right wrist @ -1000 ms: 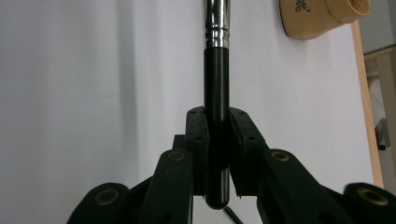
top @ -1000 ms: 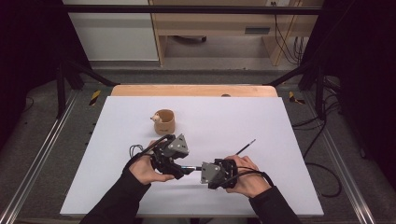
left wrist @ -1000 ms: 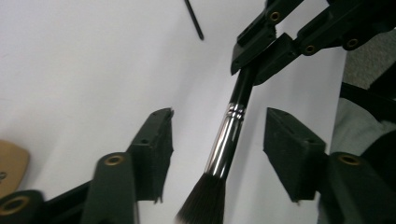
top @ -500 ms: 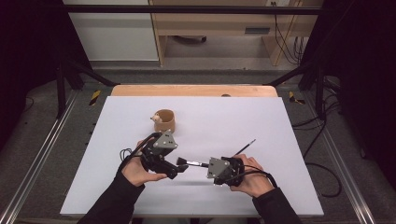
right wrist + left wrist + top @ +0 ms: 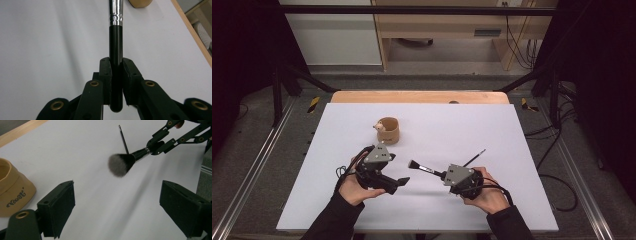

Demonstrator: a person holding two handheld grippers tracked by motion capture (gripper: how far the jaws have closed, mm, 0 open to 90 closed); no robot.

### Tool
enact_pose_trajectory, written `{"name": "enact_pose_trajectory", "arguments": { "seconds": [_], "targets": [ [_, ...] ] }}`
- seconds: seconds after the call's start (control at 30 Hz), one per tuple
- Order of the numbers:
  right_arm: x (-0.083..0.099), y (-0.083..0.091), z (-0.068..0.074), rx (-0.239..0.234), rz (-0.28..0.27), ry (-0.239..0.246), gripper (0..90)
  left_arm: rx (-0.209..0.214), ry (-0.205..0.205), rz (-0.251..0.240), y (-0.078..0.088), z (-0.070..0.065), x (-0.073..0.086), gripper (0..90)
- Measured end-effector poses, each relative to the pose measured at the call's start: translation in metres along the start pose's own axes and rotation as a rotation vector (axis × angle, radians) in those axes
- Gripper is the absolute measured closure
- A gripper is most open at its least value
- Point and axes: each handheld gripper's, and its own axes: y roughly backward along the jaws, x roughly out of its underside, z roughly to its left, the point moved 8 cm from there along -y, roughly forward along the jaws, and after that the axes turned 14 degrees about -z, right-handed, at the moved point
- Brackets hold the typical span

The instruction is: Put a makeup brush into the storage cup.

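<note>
My right gripper (image 5: 443, 175) is shut on the black handle of a makeup brush (image 5: 116, 37), held low over the white table (image 5: 512, 130). The brush's dark fluffy head (image 5: 413, 165) points left toward my left gripper (image 5: 401, 183). That gripper's jaws have just been opening and now stand wide apart with nothing between them. In the left gripper view the brush head (image 5: 119, 165) floats ahead of the open gripper (image 5: 122, 212), with the right gripper (image 5: 160, 143) behind it. A thin black brush (image 5: 474, 157) lies on the table by the right hand.
A tan pouch-like holder (image 5: 388, 131) with a small light thing at its rim stands behind the left hand; it also sits at the left of the left gripper view as the tan holder (image 5: 12, 190). The table's wooden far edge (image 5: 419, 96) runs across the back.
The two grippers were close together at the brush. Now the left gripper has opened and drawn away to the left, while the right keeps the brush and has shifted slightly right.
</note>
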Motion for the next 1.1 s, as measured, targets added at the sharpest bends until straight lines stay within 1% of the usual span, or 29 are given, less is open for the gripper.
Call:
{"name": "enact_pose_trajectory", "arguments": {
  "seconds": [0.1, 0.23, 0.27, 0.3, 0.4, 0.47, 0.53, 0.57, 0.63, 0.67, 0.9, 0.97, 1.1],
  "targets": [
    [0.001, 0.001, 0.000, 0.018, -0.023, -0.044, 79.5, -0.008, 0.024, -0.019, 0.000, 0.001, 0.005, 12.4],
    [0.002, 0.001, 0.003, 0.028, -0.039, -0.089, 79.4, -0.019, 0.045, -0.040, -0.001, 0.002, 0.011, 12.5],
    [0.002, 0.001, 0.003, 0.025, -0.045, -0.092, 79.5, -0.020, 0.053, -0.045, 0.000, 0.002, 0.013, 12.5],
    [0.003, 0.001, 0.004, 0.029, -0.043, -0.111, 79.5, -0.024, 0.058, -0.051, 0.000, 0.002, 0.014, 12.5],
    [0.003, 0.000, 0.004, 0.035, -0.065, -0.120, 79.5, -0.033, 0.078, -0.070, 0.001, 0.004, 0.017, 12.8],
    [0.003, 0.000, 0.006, 0.042, -0.085, -0.145, 79.5, -0.036, 0.093, -0.093, 0.002, 0.004, 0.017, 12.8],
    [0.004, -0.001, 0.006, 0.048, -0.099, -0.168, 79.5, -0.039, 0.099, -0.103, 0.004, 0.005, 0.018, 12.7],
    [0.004, 0.000, 0.007, 0.049, -0.100, -0.174, 79.5, -0.040, 0.111, -0.112, 0.004, 0.004, 0.018, 12.7],
    [0.006, -0.002, 0.008, 0.050, -0.105, -0.187, 79.5, -0.046, 0.114, -0.119, 0.006, 0.004, 0.018, 12.6],
    [0.007, -0.002, 0.008, 0.054, -0.102, -0.189, 79.5, -0.051, 0.120, -0.132, 0.006, 0.004, 0.018, 12.6],
    [0.005, -0.002, 0.009, 0.063, -0.140, -0.252, 79.4, -0.074, 0.162, -0.200, 0.009, 0.005, 0.017, 12.8],
    [0.003, -0.001, 0.009, 0.074, -0.157, -0.274, 79.4, -0.086, 0.164, -0.211, 0.009, 0.006, 0.017, 13.0],
    [0.002, 0.000, 0.009, 0.086, -0.175, -0.292, 79.4, -0.088, 0.184, -0.228, 0.007, 0.005, 0.017, 13.4]
  ]
}}
